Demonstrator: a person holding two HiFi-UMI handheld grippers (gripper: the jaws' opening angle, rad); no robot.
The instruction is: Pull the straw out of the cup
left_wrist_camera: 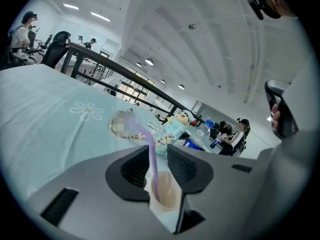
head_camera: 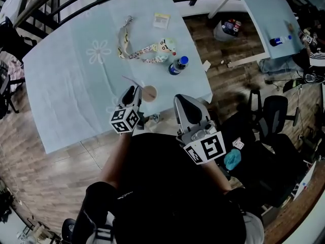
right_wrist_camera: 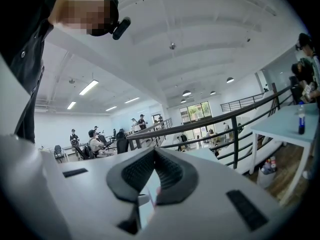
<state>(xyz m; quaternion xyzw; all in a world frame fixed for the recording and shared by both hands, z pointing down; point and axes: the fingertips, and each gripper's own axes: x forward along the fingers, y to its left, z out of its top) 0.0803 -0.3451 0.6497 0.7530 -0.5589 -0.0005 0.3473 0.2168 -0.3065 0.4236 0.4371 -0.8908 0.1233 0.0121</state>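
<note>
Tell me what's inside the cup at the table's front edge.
A purple straw stands in the cup, leaning on its rim and bending off to the left above it. The inside looks tan. The straw's lower end and the cup's bottom are hidden, so whether it holds drink can't be told.

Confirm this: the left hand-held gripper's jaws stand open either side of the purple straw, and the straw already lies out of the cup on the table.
Wrong on one point: the purple straw stands in the cup, not out on the table, as the left gripper view shows. The left hand-held gripper does have its jaws open either side of it.
</note>
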